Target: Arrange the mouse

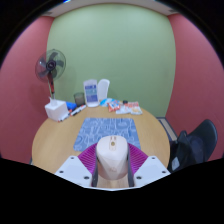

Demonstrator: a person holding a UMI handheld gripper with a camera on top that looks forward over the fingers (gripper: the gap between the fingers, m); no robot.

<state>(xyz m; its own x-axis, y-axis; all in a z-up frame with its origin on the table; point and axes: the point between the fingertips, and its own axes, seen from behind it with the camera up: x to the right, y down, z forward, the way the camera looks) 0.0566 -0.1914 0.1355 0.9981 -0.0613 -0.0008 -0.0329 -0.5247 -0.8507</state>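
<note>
gripper view, tool (113,165) holding mouse (113,160), no legible writing

The gripper (114,165) is holding a beige mouse (114,160) between its two fingers — both purple pads (92,158) are pressing against its sides. Just ahead, a blue patterned mat (108,128) is lying on the round wooden table (50,140). Beyond it, a fan (50,68) is standing — near boxes (92,93).
</note>
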